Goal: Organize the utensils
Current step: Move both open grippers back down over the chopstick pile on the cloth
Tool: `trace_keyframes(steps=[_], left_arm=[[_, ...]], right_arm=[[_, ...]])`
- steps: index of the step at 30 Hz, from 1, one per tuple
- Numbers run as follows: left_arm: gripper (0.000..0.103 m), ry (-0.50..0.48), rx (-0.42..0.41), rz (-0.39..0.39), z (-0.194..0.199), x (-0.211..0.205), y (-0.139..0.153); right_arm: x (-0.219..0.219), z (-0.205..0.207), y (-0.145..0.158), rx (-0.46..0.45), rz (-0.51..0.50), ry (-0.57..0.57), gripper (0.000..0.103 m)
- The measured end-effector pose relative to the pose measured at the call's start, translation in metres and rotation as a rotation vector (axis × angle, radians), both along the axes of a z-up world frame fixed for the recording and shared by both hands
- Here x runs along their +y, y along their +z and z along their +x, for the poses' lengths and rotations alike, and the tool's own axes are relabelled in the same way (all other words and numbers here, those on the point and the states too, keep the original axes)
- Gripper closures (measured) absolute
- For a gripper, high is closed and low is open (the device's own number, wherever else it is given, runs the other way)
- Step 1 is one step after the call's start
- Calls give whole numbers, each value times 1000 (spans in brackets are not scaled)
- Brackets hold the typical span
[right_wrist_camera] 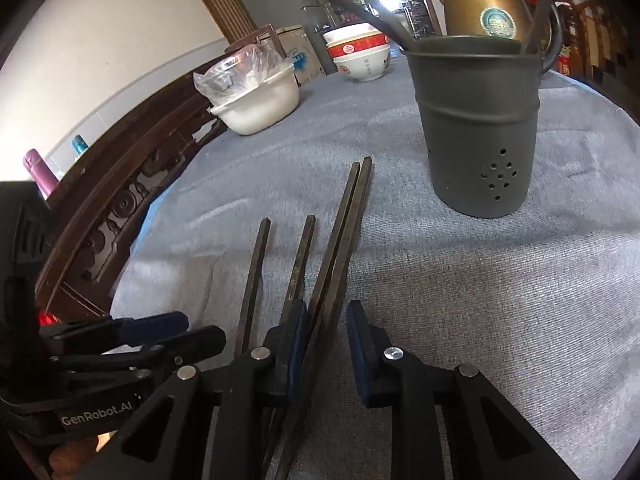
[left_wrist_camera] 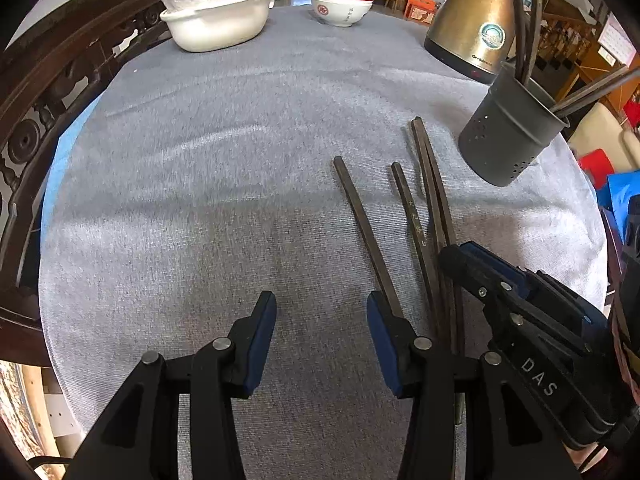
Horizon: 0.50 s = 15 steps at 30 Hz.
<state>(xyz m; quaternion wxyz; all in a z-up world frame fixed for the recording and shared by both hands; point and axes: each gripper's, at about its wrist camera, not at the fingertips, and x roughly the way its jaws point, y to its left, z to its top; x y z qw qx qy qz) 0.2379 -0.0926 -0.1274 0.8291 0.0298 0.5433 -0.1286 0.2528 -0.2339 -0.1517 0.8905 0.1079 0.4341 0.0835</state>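
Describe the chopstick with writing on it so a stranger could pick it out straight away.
Start at the dark perforated utensil holder on the grey tablecloth. Four dark chopsticks lie on the cloth just in front of it. The lettered chopstick is second from the left, beside the touching pair, and alone carries pale characters along its shaft.
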Motion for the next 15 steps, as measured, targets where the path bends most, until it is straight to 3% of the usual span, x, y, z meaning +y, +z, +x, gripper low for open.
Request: trace_keyframes(steps=[6,15], left_arm=[[55,-3,-3,14,1,-4,1],[55,2,4,19,3,-6,-3]], right_arm=[[-1,-3,2,-1,-62,-5,80],[-8,-5,1,13,-46,-3,80]])
